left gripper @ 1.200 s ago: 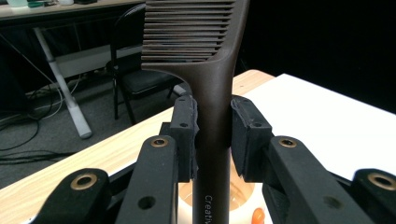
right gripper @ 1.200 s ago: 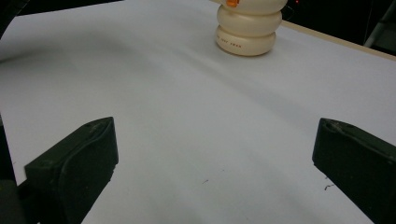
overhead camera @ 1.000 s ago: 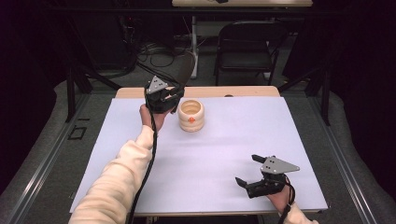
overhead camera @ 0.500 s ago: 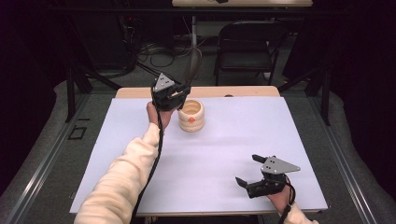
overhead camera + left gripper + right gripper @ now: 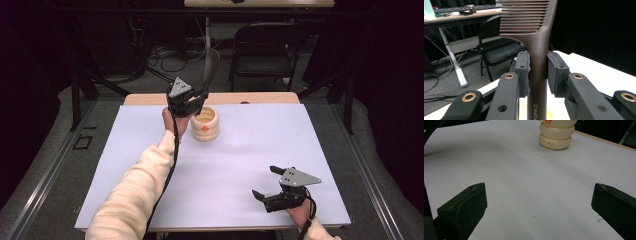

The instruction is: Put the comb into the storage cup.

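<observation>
Right gripper rested on the white table at its near edge, well apart from the cream holder and on the near right of it, with both jaws spread wide and nothing between them. Its own view showed the two black pads far apart over bare white surface, with the cream holder standing upright beyond them. Farther out, the cream holder, a ribbed round pot with an orange mark on its front, stood on the table toward the far edge. Left gripper was raised just left of the cream holder's rim, carried by a hand on a cream sleeve. Its jaws were closed firmly on the handle of a dark brown slotted spatula, which stood upright above the cream holder. In the left gripper view, the pads pressed both sides of the spatula handle, just below the slotted blade. Beyond the cream holder, off the table, stood a black folding chair.
</observation>
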Available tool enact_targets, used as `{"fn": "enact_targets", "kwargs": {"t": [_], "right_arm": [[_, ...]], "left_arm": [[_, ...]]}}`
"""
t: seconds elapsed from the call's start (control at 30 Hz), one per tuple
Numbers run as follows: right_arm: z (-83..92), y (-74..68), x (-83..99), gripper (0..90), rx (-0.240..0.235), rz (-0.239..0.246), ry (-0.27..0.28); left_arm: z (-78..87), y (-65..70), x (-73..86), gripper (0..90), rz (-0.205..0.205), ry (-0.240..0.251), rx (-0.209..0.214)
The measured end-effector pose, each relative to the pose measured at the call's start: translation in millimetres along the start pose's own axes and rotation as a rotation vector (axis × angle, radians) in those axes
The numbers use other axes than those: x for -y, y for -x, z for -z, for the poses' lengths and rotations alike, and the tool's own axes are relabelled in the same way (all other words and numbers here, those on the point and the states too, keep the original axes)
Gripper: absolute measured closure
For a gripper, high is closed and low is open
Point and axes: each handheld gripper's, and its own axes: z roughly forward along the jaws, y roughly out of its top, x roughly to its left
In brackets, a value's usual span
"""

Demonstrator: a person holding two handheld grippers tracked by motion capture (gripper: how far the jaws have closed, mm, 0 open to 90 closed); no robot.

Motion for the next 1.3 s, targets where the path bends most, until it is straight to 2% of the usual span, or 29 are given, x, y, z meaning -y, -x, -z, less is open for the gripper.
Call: {"fn": "enact_targets", "kwargs": {"t": [0.23,0.8,1.3], "right_arm": [[0.6,-0.5,0.0,0.0,0.000,-0.003,0.001],[0.6,-0.1,0.3,0.0,0.002,-0.003,0.001],[0.5,0.1,0.2,0.0,0.001,0.001,0.000]], "left_arm": [[-3.9,-4.0,0.7,73.0,0.004,0.013,-0.010],[-17.2,-5.4,6.4,73.0,0.020,0.048,0.001],[-26.6,-6.8,22.2,73.0,0.036,0.018,0.007]]}}
